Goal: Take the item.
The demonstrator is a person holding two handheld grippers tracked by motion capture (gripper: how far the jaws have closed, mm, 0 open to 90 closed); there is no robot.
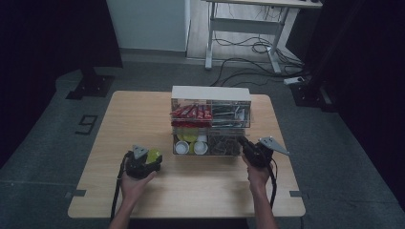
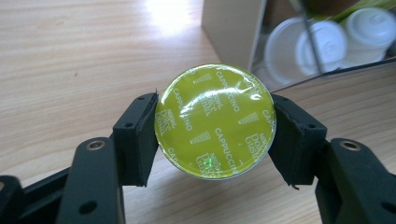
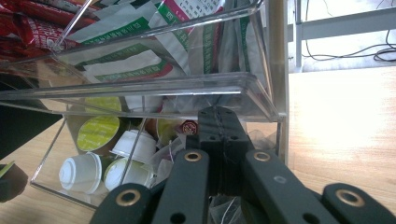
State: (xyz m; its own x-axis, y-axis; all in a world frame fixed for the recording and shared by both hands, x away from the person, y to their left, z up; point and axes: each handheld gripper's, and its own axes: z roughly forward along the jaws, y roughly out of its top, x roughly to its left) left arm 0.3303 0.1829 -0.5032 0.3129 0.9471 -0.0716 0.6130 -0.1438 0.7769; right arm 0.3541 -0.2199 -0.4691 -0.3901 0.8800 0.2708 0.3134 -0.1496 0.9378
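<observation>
Where the high view looks down on the wooden tabletop (image 1: 143, 200), the left claw (image 1: 152, 158) sits just left of a clear organizer (image 1: 210, 98) and carries a yellow-green coffee capsule (image 1: 154, 155) at its tip. The right claw (image 1: 244, 144) rests against the organizer's lower right front, with a hand (image 1: 257, 175) behind it.

From the left gripper view, the left claw (image 2: 215, 133) clamps the capsule (image 2: 215, 121) by its rim, one jaw on each side, with the foil lid reading CAPPUCCINO facing the camera. White capsules (image 2: 322, 39) lie behind in the organizer's lower compartment.

Through the right gripper view, the right claw (image 3: 219, 135) has its jaws pressed together with nothing between them, set at the lower compartment among small packets. Green-and-white sachets (image 3: 140, 56) fill the tray above.
</observation>
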